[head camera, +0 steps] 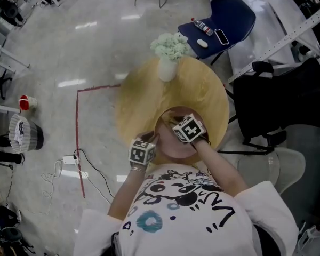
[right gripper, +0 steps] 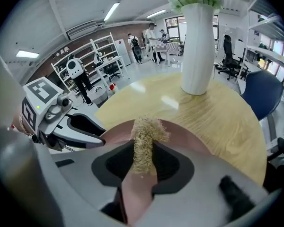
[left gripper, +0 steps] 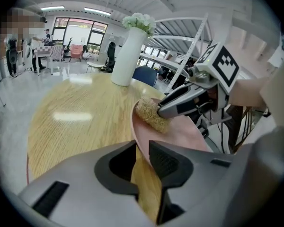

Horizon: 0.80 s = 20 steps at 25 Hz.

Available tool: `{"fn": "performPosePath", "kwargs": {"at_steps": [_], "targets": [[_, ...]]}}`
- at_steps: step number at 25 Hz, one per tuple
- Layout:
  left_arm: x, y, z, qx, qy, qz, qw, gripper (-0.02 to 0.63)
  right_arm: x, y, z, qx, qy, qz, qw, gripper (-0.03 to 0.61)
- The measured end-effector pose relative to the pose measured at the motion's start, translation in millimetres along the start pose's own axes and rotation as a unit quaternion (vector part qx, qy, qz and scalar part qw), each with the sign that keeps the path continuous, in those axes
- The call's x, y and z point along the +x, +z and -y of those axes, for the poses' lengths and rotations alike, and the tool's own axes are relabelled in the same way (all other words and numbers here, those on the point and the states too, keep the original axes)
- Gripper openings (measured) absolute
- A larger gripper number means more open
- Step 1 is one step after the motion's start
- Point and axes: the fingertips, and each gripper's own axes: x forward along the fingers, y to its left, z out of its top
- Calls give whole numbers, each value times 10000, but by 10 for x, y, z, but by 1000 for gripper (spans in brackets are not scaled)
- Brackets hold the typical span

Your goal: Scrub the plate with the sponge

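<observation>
A pink plate [head camera: 170,116] sits at the near edge of the round wooden table [head camera: 144,100]. My left gripper [head camera: 152,138] is shut on the plate's near-left rim [left gripper: 141,148], which runs between its jaws. My right gripper [head camera: 174,125] is over the plate and shut on a tan fibrous sponge [right gripper: 144,136]. The sponge's frayed end sticks out past the jaws onto the plate's inner face [right gripper: 189,136]. In the left gripper view the sponge [left gripper: 151,115] rests on the plate [left gripper: 184,134], with the right gripper [left gripper: 163,109] behind it. The left gripper [right gripper: 92,131] shows at the left of the right gripper view.
A white vase of pale flowers [head camera: 168,68] stands at the table's far side, beyond the plate. A blue chair [head camera: 229,17] with small items is at the back right. A black chair [head camera: 282,100] stands close on the right. Red tape [head camera: 77,137] marks the floor at left.
</observation>
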Motion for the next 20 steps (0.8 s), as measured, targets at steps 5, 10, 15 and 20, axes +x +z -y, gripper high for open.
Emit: {"fn": "performPosePath", "kwargs": {"at_steps": [5,10,15,20], "targets": [[-1,-2,-16,-128,137,100,9998,83,-192,-148,395,-399,-568,-407,9968,127],[-4,49,-6,-338,213,146,9991,66,-367,-443,453,-675,-544,-884,9923,127],[19,103,-26,-383,289,159,9987,51,-530,-759,350,-708,-345,-1134,9904,126],[40,116,-20,-514,430,234,9975,28,-663,-1112,43,-633,321,-1332,9885,127]]}}
